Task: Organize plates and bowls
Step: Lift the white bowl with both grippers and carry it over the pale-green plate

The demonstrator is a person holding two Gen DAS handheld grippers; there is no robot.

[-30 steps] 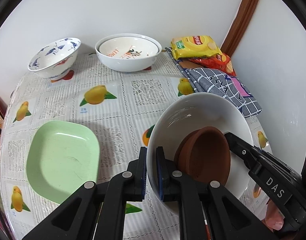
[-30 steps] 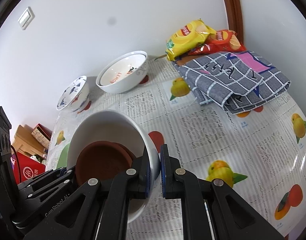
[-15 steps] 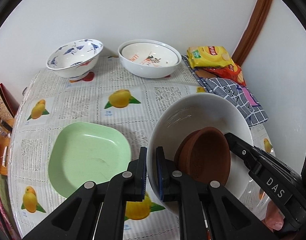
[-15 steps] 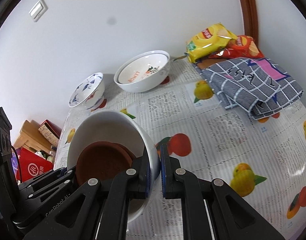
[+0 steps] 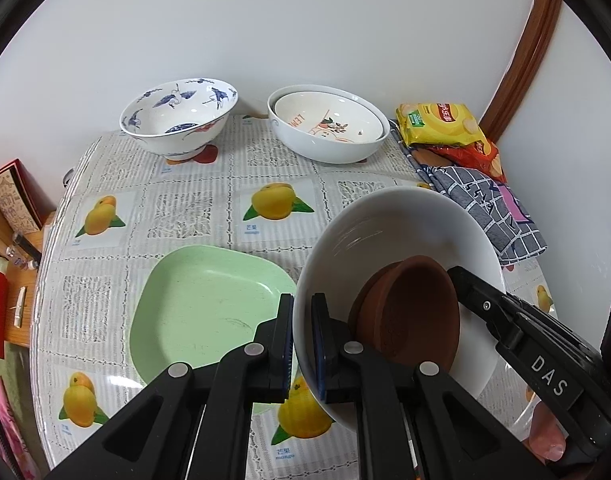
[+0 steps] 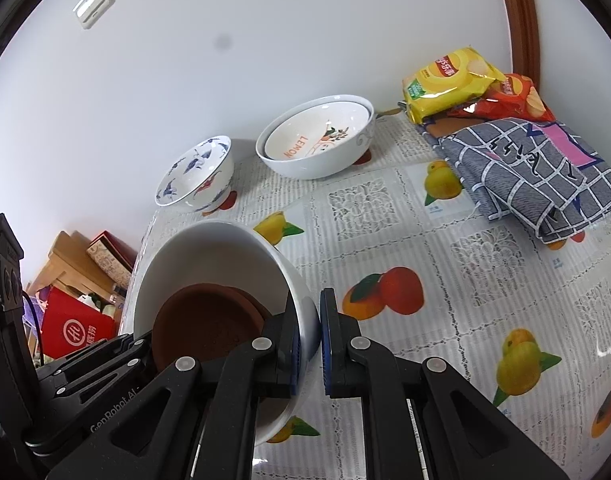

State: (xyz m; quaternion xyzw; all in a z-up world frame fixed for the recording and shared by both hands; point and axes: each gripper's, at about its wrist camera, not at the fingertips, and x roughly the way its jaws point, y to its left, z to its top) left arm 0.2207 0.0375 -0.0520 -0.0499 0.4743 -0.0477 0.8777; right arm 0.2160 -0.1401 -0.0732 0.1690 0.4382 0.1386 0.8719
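White ceramic bowl (image 5: 401,248) is held clear above the table, tilted, over the fruit-print tablecloth (image 5: 193,212). Left gripper (image 5: 302,344) and right gripper (image 6: 308,344) each clamp opposite rims, jaws narrow on the wall. Judged heavy, rigid, glazed-slick and breakable; rim grip is appropriate. Inside: brown clay saucers (image 5: 409,316), loose, liable to slide. A lemon-print bowl (image 5: 329,122) nests in a white bowl (image 5: 325,152). Green plate (image 5: 201,308) and blue-patterned bowl (image 5: 177,114) hold nothing.

Glossy white bowl (image 5: 401,224), matt brown dishes (image 5: 413,312)
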